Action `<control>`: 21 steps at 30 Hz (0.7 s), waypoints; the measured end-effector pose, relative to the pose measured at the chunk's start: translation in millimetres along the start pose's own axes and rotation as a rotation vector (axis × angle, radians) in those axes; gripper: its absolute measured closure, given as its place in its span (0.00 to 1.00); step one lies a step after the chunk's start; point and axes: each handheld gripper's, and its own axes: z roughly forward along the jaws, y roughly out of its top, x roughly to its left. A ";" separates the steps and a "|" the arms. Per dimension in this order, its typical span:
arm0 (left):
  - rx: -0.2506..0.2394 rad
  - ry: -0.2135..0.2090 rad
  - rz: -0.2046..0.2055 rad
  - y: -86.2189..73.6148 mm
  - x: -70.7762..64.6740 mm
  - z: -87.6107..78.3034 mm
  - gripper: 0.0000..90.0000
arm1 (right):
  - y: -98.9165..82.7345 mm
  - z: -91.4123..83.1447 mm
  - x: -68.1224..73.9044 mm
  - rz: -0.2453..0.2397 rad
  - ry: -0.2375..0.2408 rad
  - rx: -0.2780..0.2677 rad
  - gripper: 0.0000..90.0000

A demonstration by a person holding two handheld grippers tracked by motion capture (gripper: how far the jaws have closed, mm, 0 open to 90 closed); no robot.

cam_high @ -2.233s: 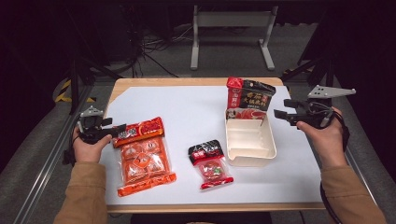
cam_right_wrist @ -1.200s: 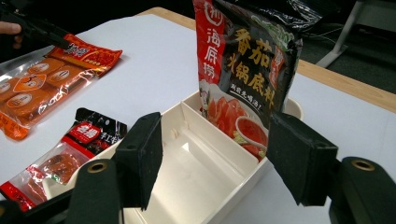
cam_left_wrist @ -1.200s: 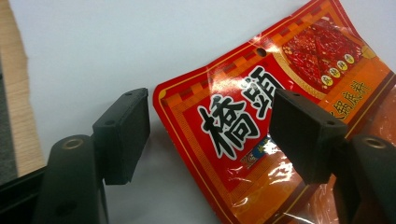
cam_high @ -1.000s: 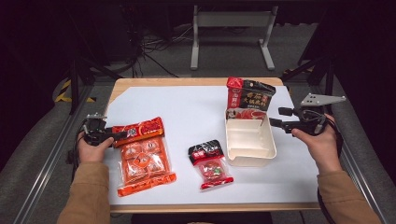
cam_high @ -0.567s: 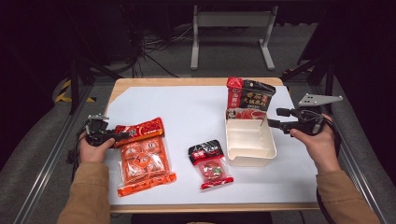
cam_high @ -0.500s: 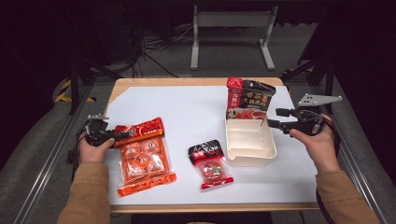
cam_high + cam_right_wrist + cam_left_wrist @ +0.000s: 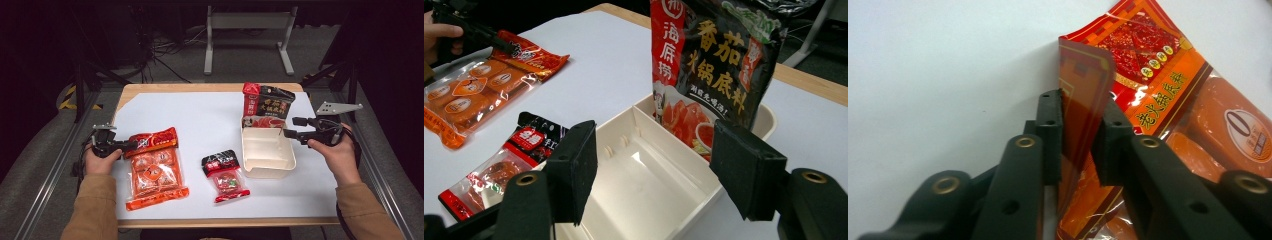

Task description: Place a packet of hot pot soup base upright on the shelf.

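Observation:
A large orange snack bag (image 7: 152, 165) lies flat at the table's left. My left gripper (image 7: 125, 145) is at its upper left corner. In the left gripper view the jaws (image 7: 1078, 115) have just been closing, and the bag's (image 7: 1168, 100) curled corner now stands pinched between the pads. A white divided tray (image 7: 267, 172) sits at the right with a tall black and red pouch (image 7: 265, 107) upright in its far end. My right gripper (image 7: 292, 127) hovers open at the tray's right far corner. In its own view the wide jaws (image 7: 659, 170) frame the tray (image 7: 709, 192) and pouch (image 7: 714, 65) without touching.
A small black and red packet (image 7: 225, 175) lies between the orange bag and the tray, also in the right gripper view (image 7: 509, 160). A white sheet (image 7: 200, 115) covers the wooden table. A metal stand (image 7: 247, 22) is on the floor beyond.
The left jaws have closed on the orange bag's corner. Earlier the right gripper came in leftward to the tray's corner, and it has held still since.

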 end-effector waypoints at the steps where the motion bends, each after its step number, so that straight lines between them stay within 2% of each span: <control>1: 0.008 0.007 0.005 0.0 -0.4 1.1 0.89 | 0.0 0.4 0.7 0.002 0.001 0.001 0.40; 2: 0.017 0.016 0.003 -0.2 -0.4 2.8 0.90 | 0.0 1.0 1.1 0.001 0.003 0.002 0.40; 4: 0.019 0.001 -0.013 -1.4 0.8 5.6 0.92 | 0.0 2.3 1.9 -0.003 0.005 0.004 0.40; 7: 0.018 -0.008 -0.006 -1.0 -0.2 4.9 0.99 | 0.3 3.8 3.0 -0.006 0.008 0.004 0.40; 10: 0.015 0.004 0.004 0.0 -2.4 3.6 1.00 | 0.8 4.5 4.0 -0.007 0.011 0.004 0.42; 14: -0.007 -0.002 -0.001 0.5 -3.0 0.2 1.00 | 1.5 4.2 5.4 -0.011 0.019 -0.002 0.49; 17: -0.059 -0.020 -0.007 2.3 -4.8 -7.4 1.00 | 2.2 3.7 7.1 -0.015 0.045 0.005 0.56; 19: -0.073 -0.024 -0.002 3.7 -6.9 -10.5 1.00 | 2.9 3.1 8.1 -0.021 0.046 0.007 0.56; 20: -0.080 -0.018 0.013 5.0 -8.1 -12.5 1.00 | 3.3 2.8 8.5 -0.021 0.050 0.008 0.56; 21: -0.085 -0.021 0.005 5.5 -9.7 -13.5 1.00 | 3.8 2.8 9.4 -0.017 0.061 0.006 0.56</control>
